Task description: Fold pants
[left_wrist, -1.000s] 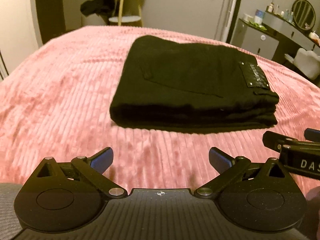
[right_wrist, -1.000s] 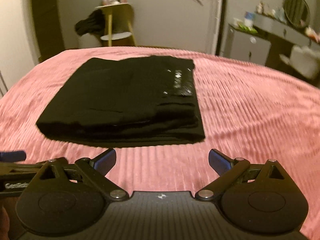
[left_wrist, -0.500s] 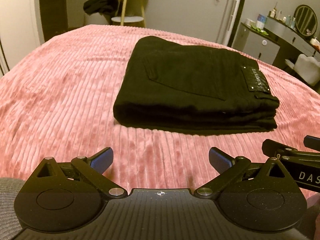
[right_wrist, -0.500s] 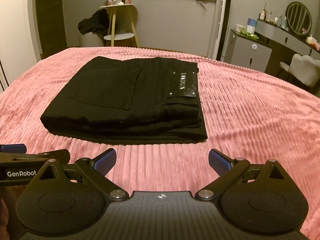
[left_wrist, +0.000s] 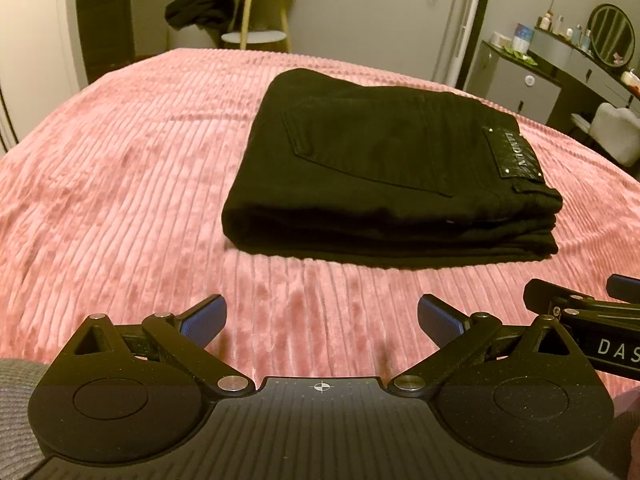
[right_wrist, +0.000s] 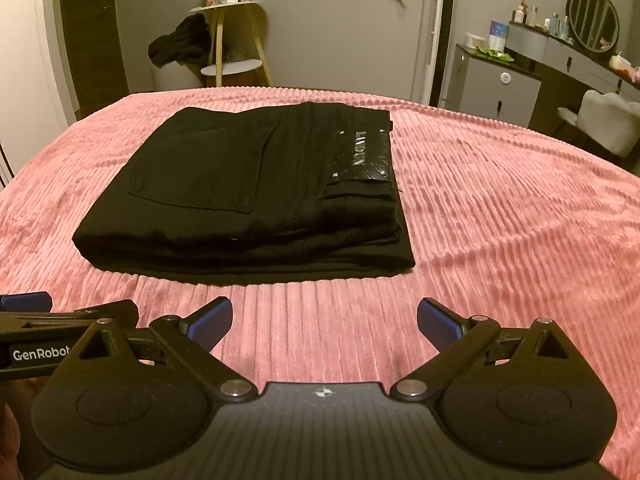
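Pants (left_wrist: 384,172): black, folded into a compact rectangular stack, lying flat on the pink ribbed bedspread (left_wrist: 120,184) near its middle, back pocket and shiny waistband patch (right_wrist: 362,156) facing up. I read several layers at the near edge; the exact count is hard to make out in this dim light. My left gripper (left_wrist: 322,322) is short of the stack, fingers spread wide, holding nothing, apart from the cloth. My right gripper (right_wrist: 325,324) is likewise spread and empty, just beside the left one and level with it. Behind the bed I note a small round side table (right_wrist: 230,12) with dark clothing (right_wrist: 180,46) draped beside it.
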Action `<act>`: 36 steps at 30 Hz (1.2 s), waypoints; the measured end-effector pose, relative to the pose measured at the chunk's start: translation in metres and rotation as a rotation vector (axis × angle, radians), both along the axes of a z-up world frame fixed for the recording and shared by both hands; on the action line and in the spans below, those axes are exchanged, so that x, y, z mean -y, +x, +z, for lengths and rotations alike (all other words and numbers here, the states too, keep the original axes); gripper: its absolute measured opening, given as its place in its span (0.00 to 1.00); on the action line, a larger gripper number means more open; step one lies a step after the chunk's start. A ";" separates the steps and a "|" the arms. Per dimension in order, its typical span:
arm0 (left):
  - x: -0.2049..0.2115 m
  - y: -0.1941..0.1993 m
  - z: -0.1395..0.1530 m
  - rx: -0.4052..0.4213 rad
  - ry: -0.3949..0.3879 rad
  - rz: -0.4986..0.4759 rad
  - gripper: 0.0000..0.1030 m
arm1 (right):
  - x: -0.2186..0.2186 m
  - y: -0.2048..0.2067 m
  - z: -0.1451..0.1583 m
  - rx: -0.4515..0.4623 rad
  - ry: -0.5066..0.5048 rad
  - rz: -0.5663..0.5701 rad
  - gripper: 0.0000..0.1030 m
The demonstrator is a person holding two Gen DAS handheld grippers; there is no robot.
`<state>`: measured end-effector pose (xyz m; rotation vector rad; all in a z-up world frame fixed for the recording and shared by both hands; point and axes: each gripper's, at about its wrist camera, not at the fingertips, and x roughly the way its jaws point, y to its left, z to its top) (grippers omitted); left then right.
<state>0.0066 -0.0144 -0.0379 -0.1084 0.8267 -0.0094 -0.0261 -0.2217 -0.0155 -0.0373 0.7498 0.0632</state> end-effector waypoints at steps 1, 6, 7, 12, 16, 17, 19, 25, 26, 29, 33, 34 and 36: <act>0.000 0.000 0.000 0.000 0.000 0.000 1.00 | 0.000 0.000 0.000 0.001 -0.001 0.000 0.96; 0.000 0.000 0.000 0.001 -0.001 -0.002 1.00 | 0.001 -0.001 0.000 0.000 -0.003 -0.006 0.96; 0.000 0.000 0.000 0.001 -0.001 -0.002 1.00 | 0.001 -0.001 0.000 0.000 -0.002 -0.008 0.96; 0.001 0.001 0.000 0.000 0.001 -0.004 1.00 | 0.001 0.000 0.000 -0.002 0.000 -0.009 0.96; 0.001 0.001 0.000 0.000 -0.002 -0.003 1.00 | 0.002 0.001 -0.002 -0.010 0.006 -0.012 0.96; 0.001 0.001 0.000 -0.001 -0.003 -0.002 1.00 | 0.002 0.001 -0.002 -0.012 0.007 -0.012 0.96; 0.001 0.001 -0.001 -0.003 -0.005 -0.002 1.00 | 0.003 0.002 -0.002 -0.014 0.009 -0.013 0.96; 0.001 0.001 -0.001 -0.002 -0.005 -0.002 1.00 | 0.003 0.002 -0.003 -0.018 0.010 -0.014 0.96; 0.001 0.002 -0.001 -0.003 -0.005 -0.002 1.00 | 0.003 0.002 -0.003 -0.018 0.010 -0.014 0.96; 0.001 0.002 -0.001 -0.003 -0.004 -0.001 1.00 | 0.003 0.002 -0.003 -0.020 0.010 -0.015 0.96; 0.000 0.001 -0.002 -0.003 -0.011 0.000 1.00 | 0.003 0.003 -0.004 -0.026 0.011 -0.019 0.96; 0.000 0.001 -0.002 -0.003 -0.014 -0.001 1.00 | 0.003 0.003 -0.004 -0.028 0.010 -0.020 0.96; 0.000 0.002 -0.003 -0.005 -0.015 -0.001 1.00 | 0.003 0.004 -0.004 -0.029 0.009 -0.022 0.96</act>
